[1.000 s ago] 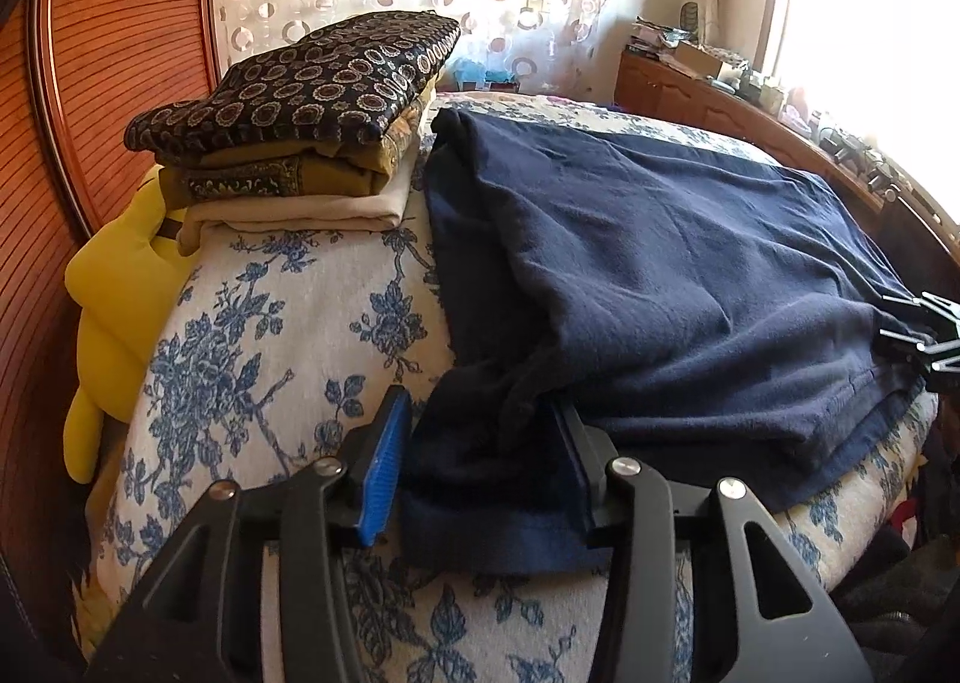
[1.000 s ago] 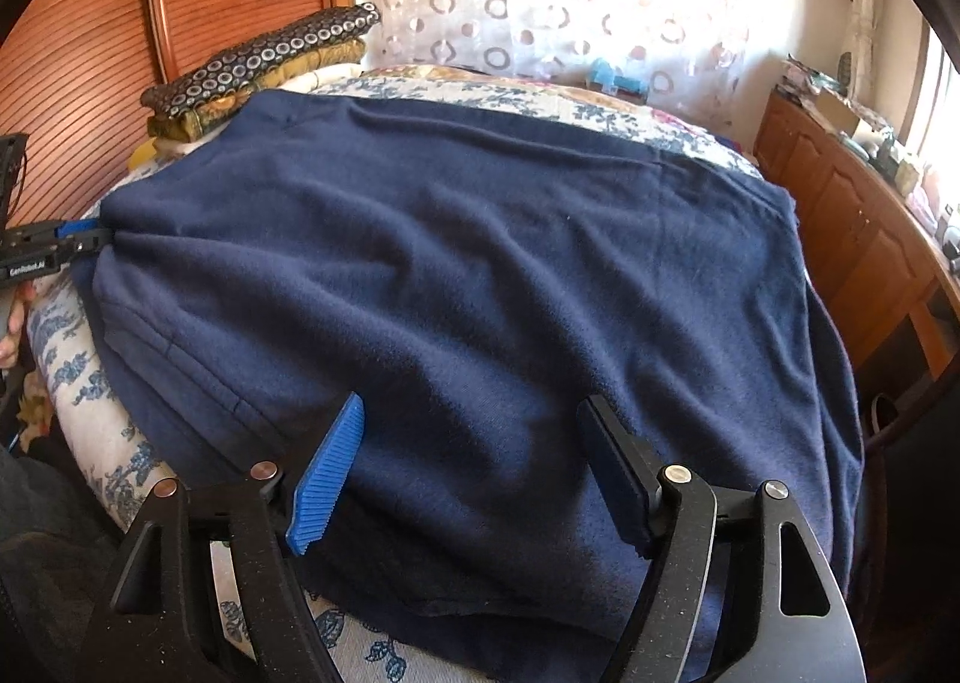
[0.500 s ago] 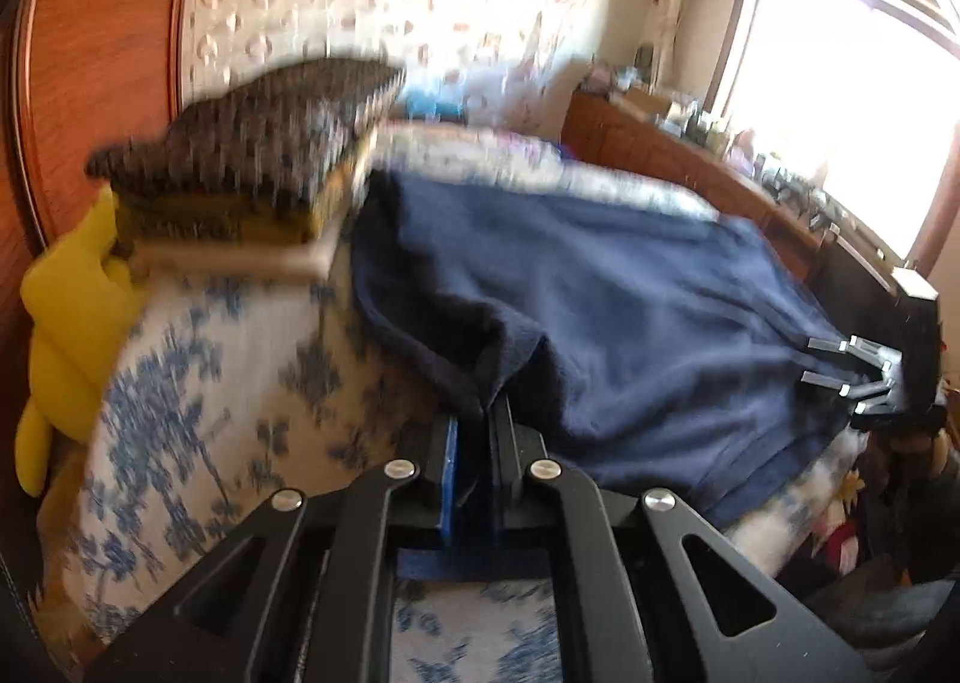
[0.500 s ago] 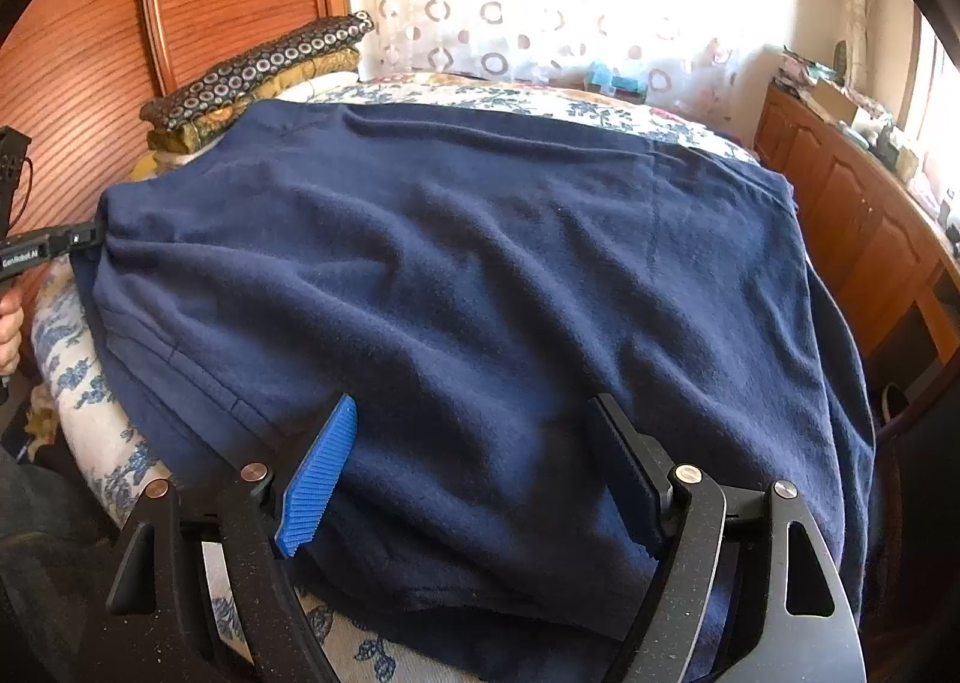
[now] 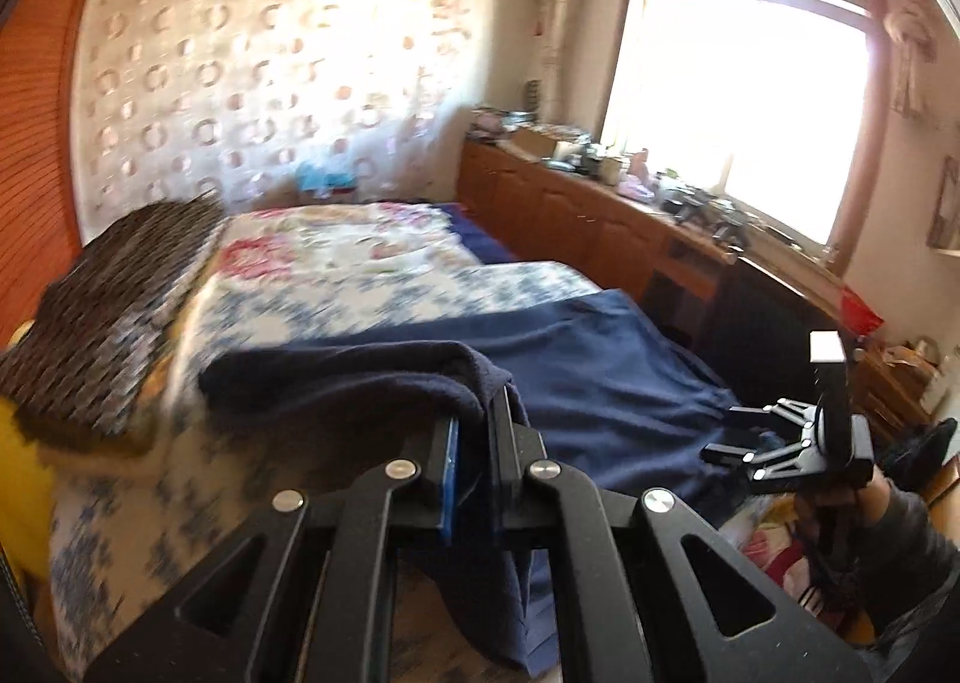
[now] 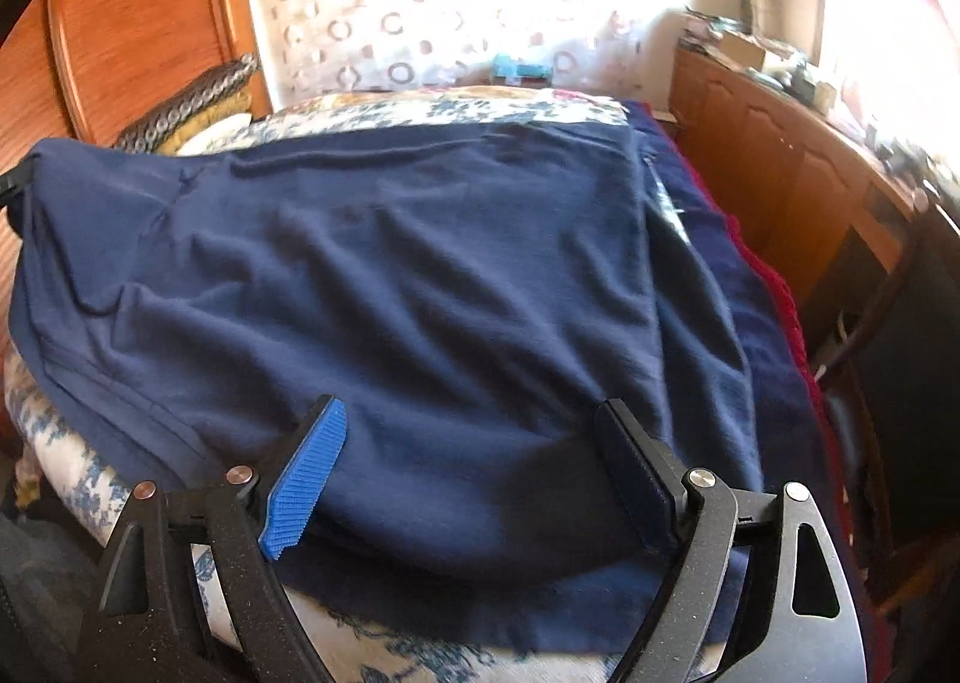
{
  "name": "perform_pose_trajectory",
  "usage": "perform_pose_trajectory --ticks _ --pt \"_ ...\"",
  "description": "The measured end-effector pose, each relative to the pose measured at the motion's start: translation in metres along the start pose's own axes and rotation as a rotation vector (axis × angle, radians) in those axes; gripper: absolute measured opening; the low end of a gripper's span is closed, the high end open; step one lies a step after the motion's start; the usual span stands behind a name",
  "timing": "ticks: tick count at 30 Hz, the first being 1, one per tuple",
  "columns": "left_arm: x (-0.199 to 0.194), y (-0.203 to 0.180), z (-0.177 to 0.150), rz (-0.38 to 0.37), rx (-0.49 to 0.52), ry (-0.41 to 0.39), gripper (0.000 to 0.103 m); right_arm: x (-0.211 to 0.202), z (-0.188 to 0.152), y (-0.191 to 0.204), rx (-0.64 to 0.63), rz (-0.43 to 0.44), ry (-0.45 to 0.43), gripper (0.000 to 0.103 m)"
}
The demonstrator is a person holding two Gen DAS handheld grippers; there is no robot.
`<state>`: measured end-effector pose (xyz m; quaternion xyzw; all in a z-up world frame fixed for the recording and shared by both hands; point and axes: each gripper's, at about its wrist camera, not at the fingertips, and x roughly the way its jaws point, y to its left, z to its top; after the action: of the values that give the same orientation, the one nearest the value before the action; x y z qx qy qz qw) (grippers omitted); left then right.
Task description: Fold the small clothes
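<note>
A navy fleece garment [image 5: 600, 371] [image 6: 390, 275] lies spread over the flowered bed cover [image 5: 360, 263]. My left gripper [image 5: 480, 419] is shut on the garment's near left edge and holds that fold raised off the bed; cloth hangs down below the fingers. My right gripper [image 6: 474, 419] hovers at the garment's near edge, its jaws opening wide. The cloth lies between and under its fingers, and the pads do not press on it. In the left wrist view the right gripper [image 5: 756, 437] shows at the right, held by a gloved hand [image 5: 894, 527].
A stack of folded clothes [image 5: 114, 299] [image 6: 192, 101] with a dark patterned piece on top sits at the bed's far left by the wooden headboard [image 6: 138, 23]. Wooden cabinets [image 5: 570, 215] with clutter run along the right under the window. Something yellow [image 5: 18, 473] lies at the left edge.
The left gripper closed on the garment's edge, then rose and tilted up, lifting the cloth. The right gripper's jaws widened and it shifted a little along the near edge.
</note>
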<state>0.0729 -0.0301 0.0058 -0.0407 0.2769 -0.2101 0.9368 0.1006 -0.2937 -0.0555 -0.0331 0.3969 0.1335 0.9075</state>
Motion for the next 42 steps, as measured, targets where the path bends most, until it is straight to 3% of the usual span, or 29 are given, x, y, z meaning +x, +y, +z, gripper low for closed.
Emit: perform_pose_trajectory --ticks 10,15,19,21,24,29,32,42 --pt "0.052 -0.085 0.067 -0.147 0.165 0.035 0.003 -0.035 -0.006 -0.031 0.055 0.001 -0.060 0.087" --pt "0.066 -0.125 0.079 -0.212 0.227 0.059 0.004 -0.044 -0.008 -0.046 0.100 0.002 -0.077 0.087" --pt "0.081 -0.142 0.081 -0.219 0.250 0.095 0.005 -0.049 -0.011 -0.054 0.116 0.000 -0.085 0.087" --pt "0.088 -0.144 0.076 -0.205 0.260 0.117 0.014 -0.051 -0.012 -0.056 0.118 -0.002 -0.088 0.087" --pt "0.098 -0.141 0.068 -0.192 0.277 0.169 0.026 -0.051 -0.013 -0.058 0.118 -0.006 -0.088 0.087" --pt "0.095 -0.122 0.053 -0.158 0.275 0.190 0.035 -0.048 -0.012 -0.055 0.115 -0.008 -0.085 0.087" --pt "0.094 -0.101 0.042 -0.131 0.243 0.208 0.036 -0.046 -0.009 -0.051 0.105 -0.007 -0.082 0.087" --pt "0.117 -0.015 -0.018 0.068 0.164 0.340 0.036 -0.032 0.015 -0.033 0.027 0.017 -0.093 0.087"
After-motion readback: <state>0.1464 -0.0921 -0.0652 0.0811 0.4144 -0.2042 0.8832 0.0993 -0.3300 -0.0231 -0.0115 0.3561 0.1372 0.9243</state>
